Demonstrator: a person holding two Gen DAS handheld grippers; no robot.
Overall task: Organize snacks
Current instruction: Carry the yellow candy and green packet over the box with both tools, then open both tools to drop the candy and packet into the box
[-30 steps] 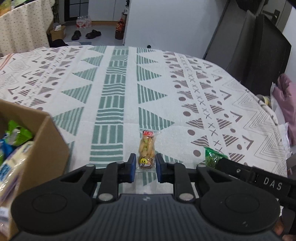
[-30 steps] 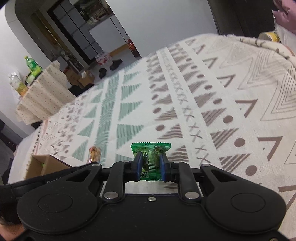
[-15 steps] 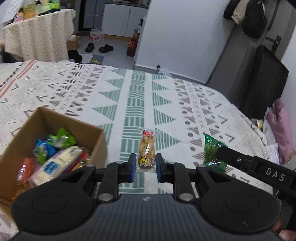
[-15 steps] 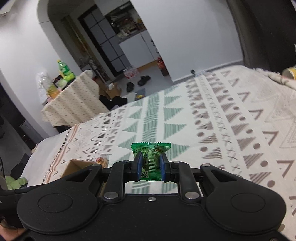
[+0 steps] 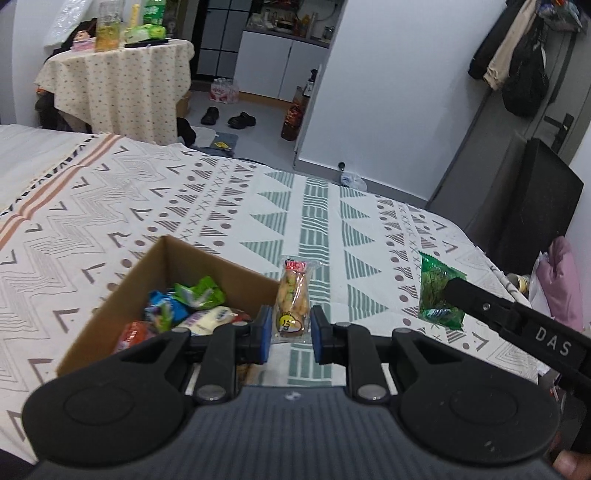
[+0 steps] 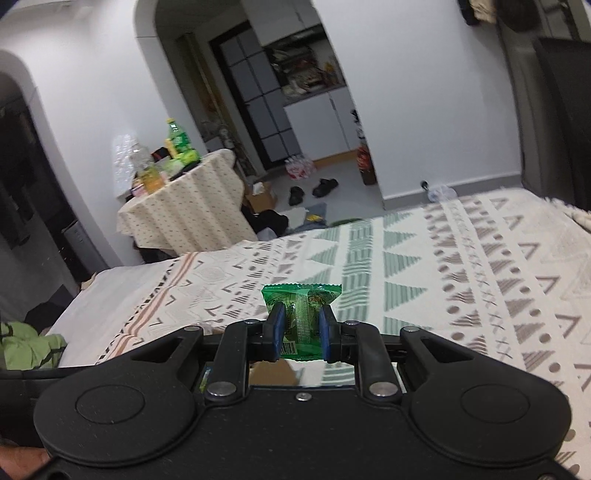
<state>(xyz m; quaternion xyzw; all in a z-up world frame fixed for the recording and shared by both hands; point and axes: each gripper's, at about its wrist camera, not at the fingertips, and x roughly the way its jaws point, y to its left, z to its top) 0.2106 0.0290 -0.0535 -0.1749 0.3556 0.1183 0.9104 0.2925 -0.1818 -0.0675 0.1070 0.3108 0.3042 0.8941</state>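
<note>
1. The left tongs (image 5: 290, 334) gripped the bottom end of a peanut pack (image 5: 293, 299), which stood upright between the blue pads (image 5: 264, 334), lifted above the bed (image 5: 110, 206).
2. The right tongs (image 6: 298, 334) were clamped on a green pack (image 6: 301, 295), held upright with its crimped top edge above the pads (image 6: 276, 328). In the left view the same green pack (image 5: 437, 291) hung at the tip of the right tongs, well to the right of the peanut pack and above the bed's right edge.
3. Just left of the left tongs and lower, an open box (image 5: 155, 273) sat on the patterned bed cover. It held several snacks (image 5: 177, 310): green, blue, red and pale wrappers piled together.
4. Beyond the bed, a round surface (image 5: 122, 77) under a dotted cloth carried bottles (image 5: 107, 26).
5. Farther back, shoes (image 5: 229, 117) lay on the floor near white cabinets (image 5: 284, 70).
</note>
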